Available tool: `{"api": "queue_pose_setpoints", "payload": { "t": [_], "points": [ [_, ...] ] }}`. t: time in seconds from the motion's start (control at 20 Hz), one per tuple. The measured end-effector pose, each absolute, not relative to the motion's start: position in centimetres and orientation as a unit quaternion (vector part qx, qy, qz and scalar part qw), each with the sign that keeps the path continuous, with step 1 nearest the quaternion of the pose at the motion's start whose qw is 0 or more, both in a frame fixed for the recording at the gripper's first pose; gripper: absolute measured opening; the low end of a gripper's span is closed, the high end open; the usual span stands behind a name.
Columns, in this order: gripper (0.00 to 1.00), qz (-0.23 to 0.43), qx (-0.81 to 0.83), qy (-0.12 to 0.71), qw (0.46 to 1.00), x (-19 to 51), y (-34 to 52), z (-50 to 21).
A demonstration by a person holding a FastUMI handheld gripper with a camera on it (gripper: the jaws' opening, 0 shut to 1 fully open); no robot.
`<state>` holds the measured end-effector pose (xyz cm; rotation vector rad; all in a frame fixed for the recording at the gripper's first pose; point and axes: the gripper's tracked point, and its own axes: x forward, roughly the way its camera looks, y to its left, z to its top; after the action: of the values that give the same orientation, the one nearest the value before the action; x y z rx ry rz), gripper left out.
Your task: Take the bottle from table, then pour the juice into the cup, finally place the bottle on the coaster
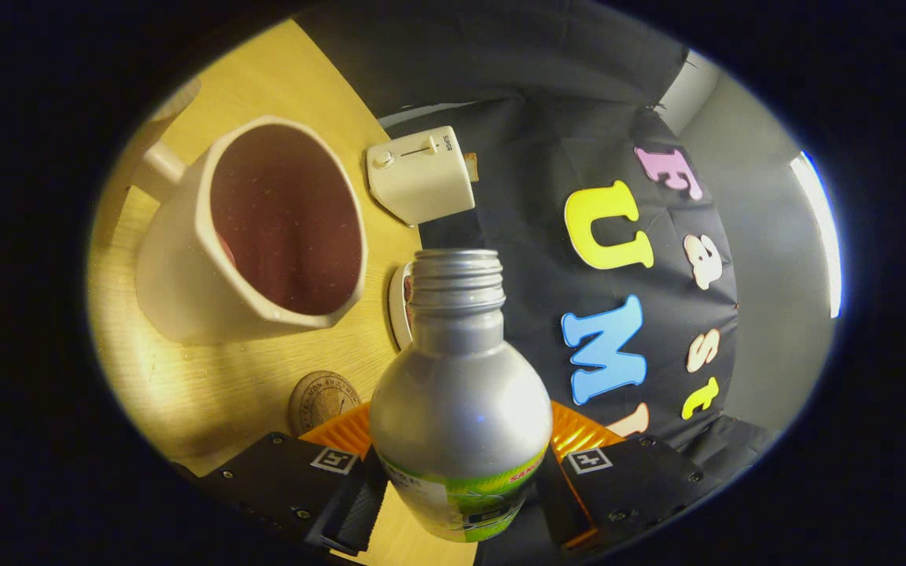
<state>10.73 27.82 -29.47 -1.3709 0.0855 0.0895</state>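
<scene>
The gripper (459, 479) is clamping the bottle (457, 393) low on its body, a finger pressing in from each side at about four and eight o'clock of the label band, so the jaws are standing only as far apart as the bottle is wide. The bottle is uncapped, its threaded neck pointing toward twelve o'clock, and the whole scene is leaning, which suggests the bottle is being carried or tipped above the table (185, 377) rather than standing on it.

The cup (252, 228) is sitting at about ten o'clock from the bottle's mouth, near but apart from it, its opening facing the camera. Its dark reddish inside is not showing any clear liquid level, so whether juice is already in there cannot be told. The coaster (323, 399) is lying flat on the table at about eight o'clock of the bottle's shoulder, just beyond the left finger, with nothing on it. A small white toaster (420, 174) is standing at eleven o'clock, beyond the cup.

The pickup looks done. The pour appears to be in hand or about to start, and setting the bottle on the coaster is left.
</scene>
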Motion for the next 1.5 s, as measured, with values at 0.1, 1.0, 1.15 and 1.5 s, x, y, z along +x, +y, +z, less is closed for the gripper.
{"api": "queue_pose_setpoints", "payload": {
  "t": [0.1, 1.0, 1.15, 1.5],
  "points": [
    [0.81, 0.041, -0.647, 0.031, 0.761, 10.7, 28.0, -29.5],
    [0.8, 0.024, -0.728, -0.02, 0.685, 10.9, 28.1, -26.8],
    [0.8, 0.024, -0.741, -0.029, 0.671, 11.0, 28.3, -26.4],
    [0.8, 0.016, -0.758, -0.047, 0.65, 10.9, 28.4, -25.4]
  ]
}}
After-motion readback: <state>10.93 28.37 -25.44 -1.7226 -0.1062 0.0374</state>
